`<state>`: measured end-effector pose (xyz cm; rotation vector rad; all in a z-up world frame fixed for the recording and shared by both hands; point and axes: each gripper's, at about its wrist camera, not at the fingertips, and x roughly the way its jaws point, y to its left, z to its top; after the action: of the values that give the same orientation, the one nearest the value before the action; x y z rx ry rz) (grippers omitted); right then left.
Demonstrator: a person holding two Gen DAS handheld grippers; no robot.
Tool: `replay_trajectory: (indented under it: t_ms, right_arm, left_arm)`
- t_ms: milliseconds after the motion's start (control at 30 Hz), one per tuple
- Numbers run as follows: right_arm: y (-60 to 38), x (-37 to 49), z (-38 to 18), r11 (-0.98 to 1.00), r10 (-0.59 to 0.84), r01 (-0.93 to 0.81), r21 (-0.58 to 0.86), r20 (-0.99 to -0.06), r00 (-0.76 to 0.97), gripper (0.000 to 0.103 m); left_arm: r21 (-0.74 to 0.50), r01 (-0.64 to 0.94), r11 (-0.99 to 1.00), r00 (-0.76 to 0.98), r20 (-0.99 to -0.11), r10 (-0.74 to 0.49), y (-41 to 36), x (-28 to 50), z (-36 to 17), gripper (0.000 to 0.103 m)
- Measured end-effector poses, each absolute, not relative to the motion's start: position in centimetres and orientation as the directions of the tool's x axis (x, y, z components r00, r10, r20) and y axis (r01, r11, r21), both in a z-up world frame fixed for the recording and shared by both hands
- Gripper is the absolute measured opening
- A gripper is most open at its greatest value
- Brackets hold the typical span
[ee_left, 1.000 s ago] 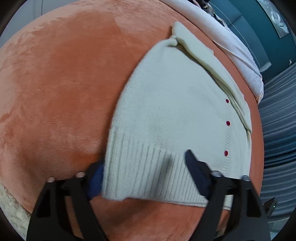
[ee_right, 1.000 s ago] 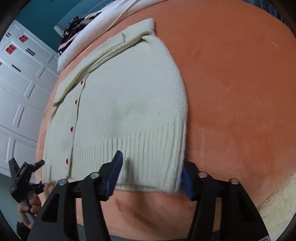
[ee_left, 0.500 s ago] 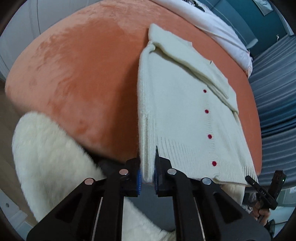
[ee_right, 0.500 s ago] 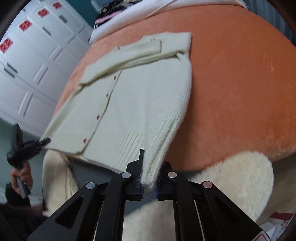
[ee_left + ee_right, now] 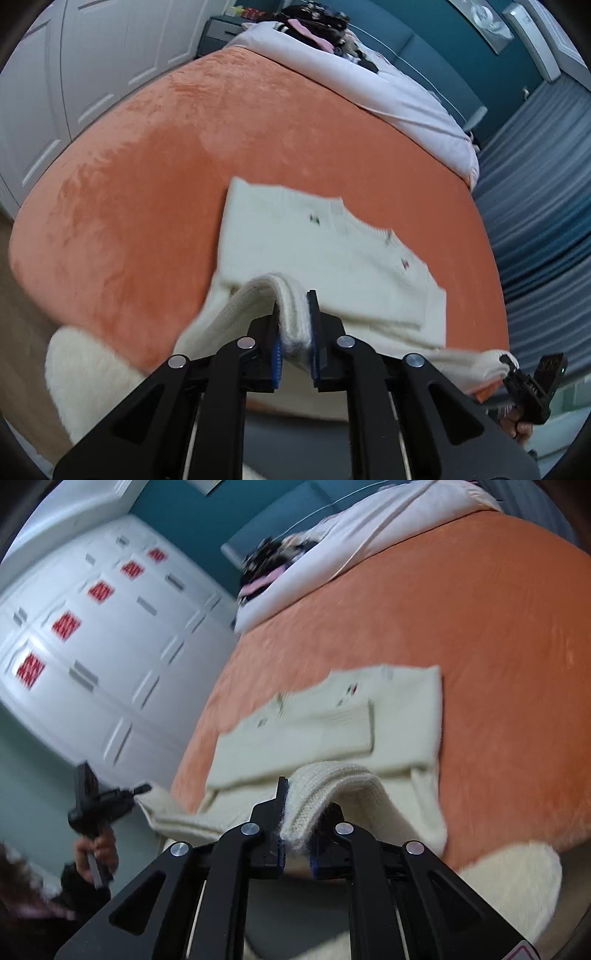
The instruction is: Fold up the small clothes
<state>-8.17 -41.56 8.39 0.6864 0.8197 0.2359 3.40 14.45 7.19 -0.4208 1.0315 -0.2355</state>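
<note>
A small cream knitted cardigan lies on an orange plush bed cover; it also shows in the right wrist view. My left gripper is shut on the ribbed hem's left corner, lifted above the garment. My right gripper is shut on the hem's right corner, also lifted. The hem hangs stretched between the two grippers, raised over the body of the cardigan. The other gripper appears at each view's edge: the right one and the left one.
A white fluffy rug lies below the bed's near edge. White bedding with dark clothes piled on it lies at the bed's far end. White wardrobe doors stand to the left, grey curtains to the right.
Both grippers closed on the hem corners a second ago, then lifted them. Now the hem has been carried up and forward over the cardigan's body, which looks shorter.
</note>
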Motion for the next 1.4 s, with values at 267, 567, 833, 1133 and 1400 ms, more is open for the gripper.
replay_trajectory:
  t_ms: [267,567,833,1133,1400]
  right_arm:
    - [-40.7,0.5,-0.4,0.764,0.157,0.385,0.519,-0.727,0.669,0.034]
    - [-39.6,-0.8,0.7,0.885,-0.007,0.355,0.303,-0.752,0.659,0.069]
    - [-40.0,3.3,-2.2,0.901,0.03,0.34,0.27,-0.82,0.572,0.011]
    - [-40.5,1.1,10.3,0.866,0.107,0.17,0.47,-0.507,0.856,0.009]
    - [-44.0,8.5,-6.3,0.83,0.093,0.419,0.368,-0.832,0.547,0.008]
  left_arm:
    - [-0.376,-0.184,0.908,0.512,-0.825,-0.238,13.2,13.2,0.2,0.075]
    - [-0.361,0.04,0.932,0.485,-0.808,-0.334,9.7,15.5,-1.8,0.092]
    - [-0.275,0.125,0.953,0.363,-0.881,-0.302,6.3,17.6,-4.7,0.011]
    - [-0.339,0.087,0.937,0.578,-0.748,-0.325,9.7,16.7,5.0,0.007]
    - [-0.211,-0.019,0.977,0.423,-0.888,-0.183,8.2,20.3,-7.3,0.01]
